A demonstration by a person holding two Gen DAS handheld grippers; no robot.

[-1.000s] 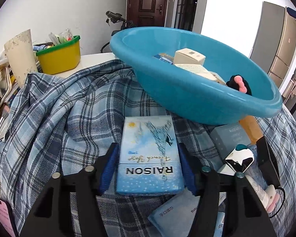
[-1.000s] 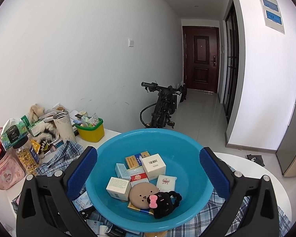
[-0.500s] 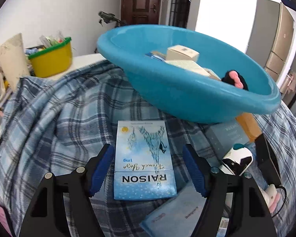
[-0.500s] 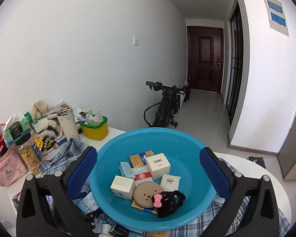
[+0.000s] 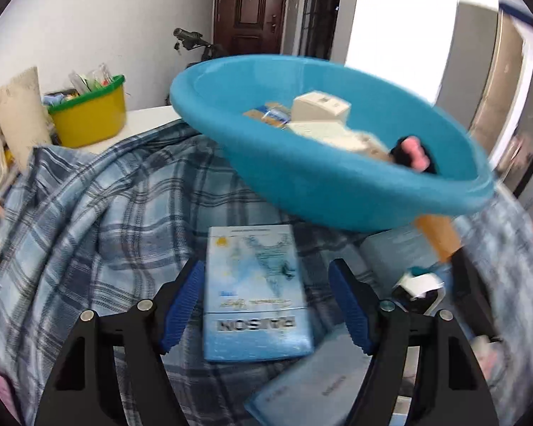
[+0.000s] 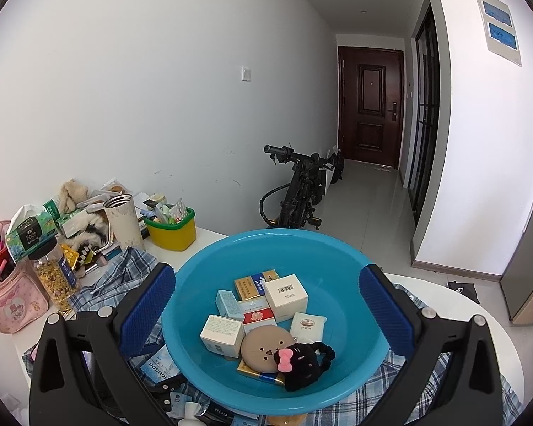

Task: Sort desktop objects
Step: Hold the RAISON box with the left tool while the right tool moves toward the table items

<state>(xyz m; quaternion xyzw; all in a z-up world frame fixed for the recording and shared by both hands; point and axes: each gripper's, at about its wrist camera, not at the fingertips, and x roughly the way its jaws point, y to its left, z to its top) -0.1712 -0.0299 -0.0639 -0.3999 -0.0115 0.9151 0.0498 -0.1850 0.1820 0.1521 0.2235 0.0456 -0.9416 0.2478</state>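
A light-blue RAISON box lies flat on the blue plaid cloth. My left gripper straddles it, open, with a gap between each blue pad and the box's sides. The same box peeks out beside the basin in the right wrist view. Behind it sits a blue plastic basin holding several small boxes, a round tan compact and a black plush with a pink bow. My right gripper hovers over the basin's near rim, open wide, with nothing gripped.
A pale blue packet, a grey-blue box and a white-and-teal gadget lie right of the RAISON box. A yellow bin, a tall cup, a jar and a pink pouch crowd the table's left. A bicycle stands by the wall.
The left gripper's pads, pressed on the RAISON box a second ago, have spread apart and the box now lies free on the cloth. The right gripper has stayed put.
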